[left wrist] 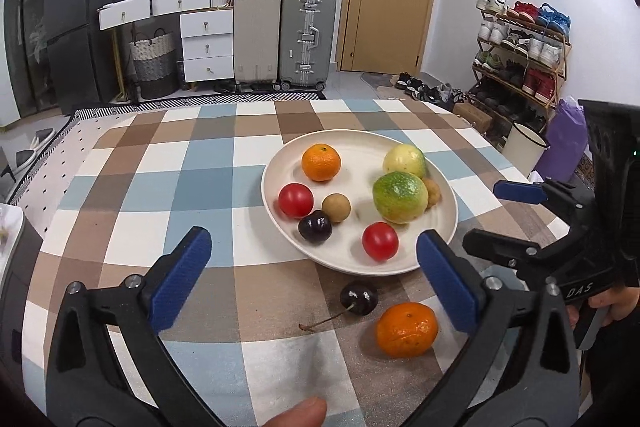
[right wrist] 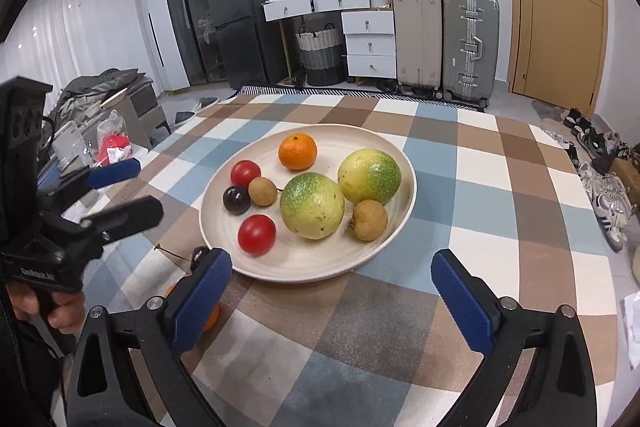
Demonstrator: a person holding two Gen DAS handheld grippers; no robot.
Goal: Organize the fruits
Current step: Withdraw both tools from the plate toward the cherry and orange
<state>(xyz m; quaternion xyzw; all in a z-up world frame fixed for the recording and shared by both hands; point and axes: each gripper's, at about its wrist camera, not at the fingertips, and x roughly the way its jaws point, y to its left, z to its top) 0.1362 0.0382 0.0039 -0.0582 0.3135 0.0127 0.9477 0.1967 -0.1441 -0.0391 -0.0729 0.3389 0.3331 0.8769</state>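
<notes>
A cream plate (left wrist: 362, 143) on the checked tablecloth holds several fruits: a mandarin (left wrist: 321, 162), two red tomatoes, two green-yellow round fruits (left wrist: 400, 197), brown longans and a dark plum. On the cloth in front of the plate lie a dark cherry (left wrist: 359, 297) with a stem and a second mandarin (left wrist: 407, 329). My left gripper (left wrist: 314, 239) is open above the plate's near rim, with both loose fruits below its right finger. My right gripper (right wrist: 331, 257) is open at the plate (right wrist: 316, 269) rim's near side. Its left finger hides most of the cherry (right wrist: 199, 254) and mandarin (right wrist: 212, 319).
Each gripper shows in the other's view: the right gripper (left wrist: 482, 215) at the right, the left gripper (right wrist: 149, 185) at the left. The table's far edge (left wrist: 280, 101) faces suitcases, drawers and a door. A white bucket (left wrist: 524, 147) and shoe rack stand off the right side.
</notes>
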